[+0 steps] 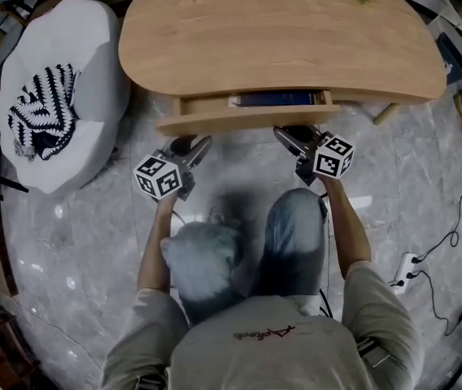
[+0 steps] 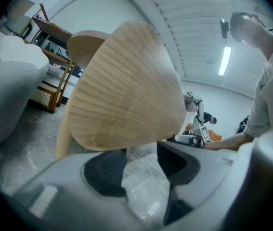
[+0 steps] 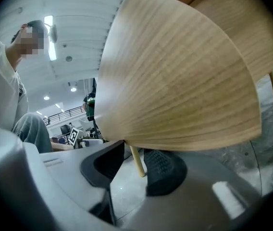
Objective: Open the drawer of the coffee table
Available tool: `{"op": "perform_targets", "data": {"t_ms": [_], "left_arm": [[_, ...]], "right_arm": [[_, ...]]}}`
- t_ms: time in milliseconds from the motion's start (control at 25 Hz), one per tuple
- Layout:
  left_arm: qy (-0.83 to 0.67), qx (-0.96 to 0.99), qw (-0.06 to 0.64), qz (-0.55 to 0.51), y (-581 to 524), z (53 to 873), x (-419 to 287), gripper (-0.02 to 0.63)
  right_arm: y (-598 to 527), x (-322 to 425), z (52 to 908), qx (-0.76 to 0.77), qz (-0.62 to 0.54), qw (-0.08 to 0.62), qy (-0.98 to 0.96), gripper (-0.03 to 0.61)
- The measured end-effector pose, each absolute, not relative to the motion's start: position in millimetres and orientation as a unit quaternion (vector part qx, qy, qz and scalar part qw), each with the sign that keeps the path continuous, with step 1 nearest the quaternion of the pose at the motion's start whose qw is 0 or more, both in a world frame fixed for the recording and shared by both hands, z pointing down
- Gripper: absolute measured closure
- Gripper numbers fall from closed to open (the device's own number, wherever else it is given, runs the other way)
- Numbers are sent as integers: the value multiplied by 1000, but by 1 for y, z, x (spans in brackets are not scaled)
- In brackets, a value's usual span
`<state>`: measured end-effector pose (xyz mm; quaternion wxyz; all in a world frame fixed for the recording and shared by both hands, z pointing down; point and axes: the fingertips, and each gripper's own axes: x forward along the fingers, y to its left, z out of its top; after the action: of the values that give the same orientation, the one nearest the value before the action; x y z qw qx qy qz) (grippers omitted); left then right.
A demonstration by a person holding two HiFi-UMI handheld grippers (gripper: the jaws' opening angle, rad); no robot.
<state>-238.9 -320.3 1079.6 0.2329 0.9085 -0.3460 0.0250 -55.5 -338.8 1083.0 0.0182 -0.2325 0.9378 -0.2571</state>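
Note:
The light wooden coffee table (image 1: 280,31) fills the top of the head view. Its drawer (image 1: 243,119) stands partly pulled out, with a dark blue thing (image 1: 276,99) lying inside. My left gripper (image 1: 198,145) reaches the drawer front near its left end, my right gripper (image 1: 284,134) near its right end. In the left gripper view the drawer front (image 2: 127,90) looms just above the left gripper (image 2: 141,153), whose jaws stand apart with bare floor between them. In the right gripper view the wood panel (image 3: 175,81) covers the tips of the right gripper (image 3: 134,155); those jaws are narrower, with nothing pinched.
A white pouf (image 1: 76,71) with a black-and-white striped cloth (image 1: 44,112) stands left of the table. A power strip (image 1: 406,270) and its cable lie on the marble floor at right. A table leg (image 3: 137,161) shows beyond the right jaws. My knees are close below the drawer.

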Motion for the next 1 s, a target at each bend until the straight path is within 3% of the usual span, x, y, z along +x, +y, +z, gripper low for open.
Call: {"op": "perform_targets", "data": {"t_ms": [760,1000], "left_arm": [[-348,911,219,34,-263,1080,-236,450],[-357,911,175,109,-263,1094,-235,465]], "right_arm": [[-278,-54,1083,-213,-261,8,941,468],[-277,-54,1096,-204,-227,-56,950,477]]}}
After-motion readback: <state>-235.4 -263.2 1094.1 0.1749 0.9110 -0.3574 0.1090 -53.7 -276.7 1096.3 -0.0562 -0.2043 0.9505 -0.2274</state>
